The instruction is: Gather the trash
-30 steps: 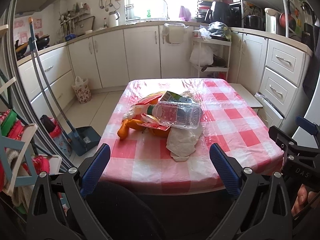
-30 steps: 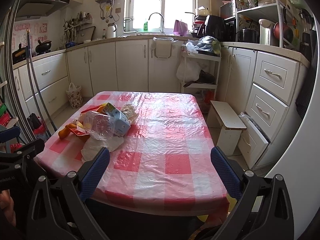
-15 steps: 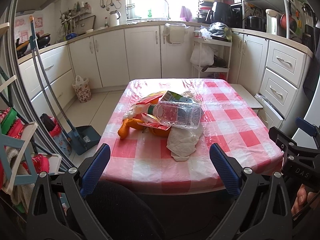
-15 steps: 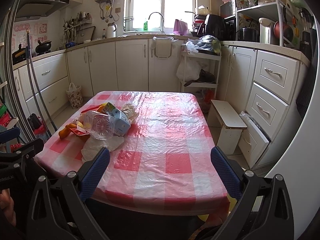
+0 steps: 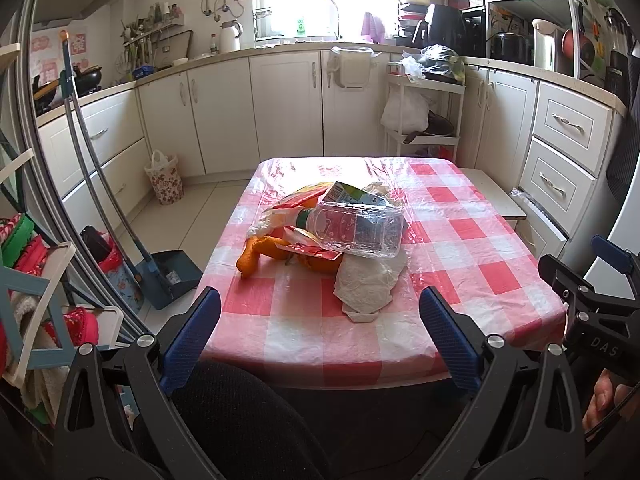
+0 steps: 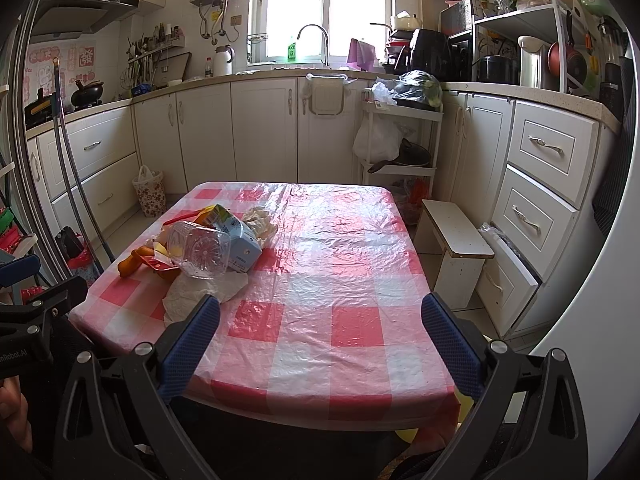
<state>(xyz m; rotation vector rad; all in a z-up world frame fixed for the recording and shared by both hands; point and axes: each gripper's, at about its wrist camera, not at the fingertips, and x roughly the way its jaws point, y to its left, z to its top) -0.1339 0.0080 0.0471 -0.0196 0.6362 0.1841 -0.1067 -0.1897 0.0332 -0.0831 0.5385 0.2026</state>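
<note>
A pile of trash lies on the left half of the red-and-white checked table (image 5: 460, 248): a crushed clear plastic bottle (image 5: 356, 232), a green-and-blue carton (image 5: 354, 196), orange peel (image 5: 256, 254), red wrappers (image 5: 304, 200) and a crumpled white tissue (image 5: 366, 284). The pile also shows in the right wrist view, with the bottle (image 6: 202, 248) and tissue (image 6: 204, 290). My left gripper (image 5: 320, 336) is open and empty, held at the table's near edge, short of the pile. My right gripper (image 6: 320, 340) is open and empty over the near edge, to the right of the pile.
A black chair back (image 5: 240, 412) sits below the left gripper. A dustpan and broom (image 5: 168, 276) and a flowered bin (image 5: 164, 180) stand on the floor at left. A white stool (image 6: 456, 244) and drawers (image 6: 536, 184) are at right. Cabinets line the far wall.
Both views have barely shifted; the left gripper has edged slightly toward the table. Nothing was taken hold of and both grippers stay open.
</note>
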